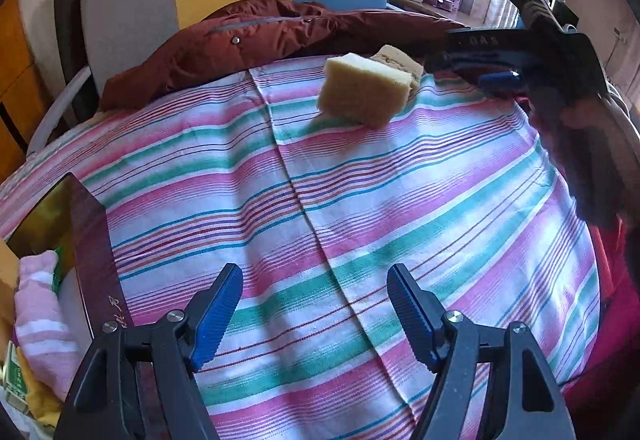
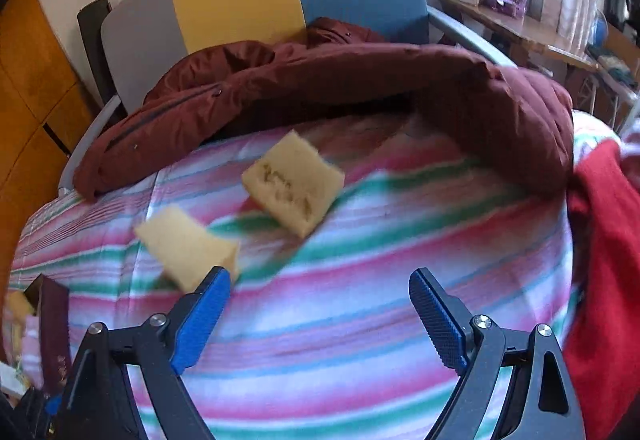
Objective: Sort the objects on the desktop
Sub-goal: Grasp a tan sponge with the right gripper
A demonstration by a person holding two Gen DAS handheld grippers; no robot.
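While the striped cloth (image 1: 360,200) on the table is nearly bare, a dark box (image 1: 96,240) at lower left already holds sorted items. Two sponges (image 2: 294,186) lie in the upper middle. Both the right tongs (image 2: 320,280) and the left tongs (image 1: 316,276) are spread and empty. Judged step: reaching; next, the right tongs must straddle a sponge and pinch.

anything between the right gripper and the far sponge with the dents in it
Only bare striped cloth lies between the open right gripper and the dented sponge, as the right wrist view shows. The plain sponge sits off beside the gripper's left fingertip.
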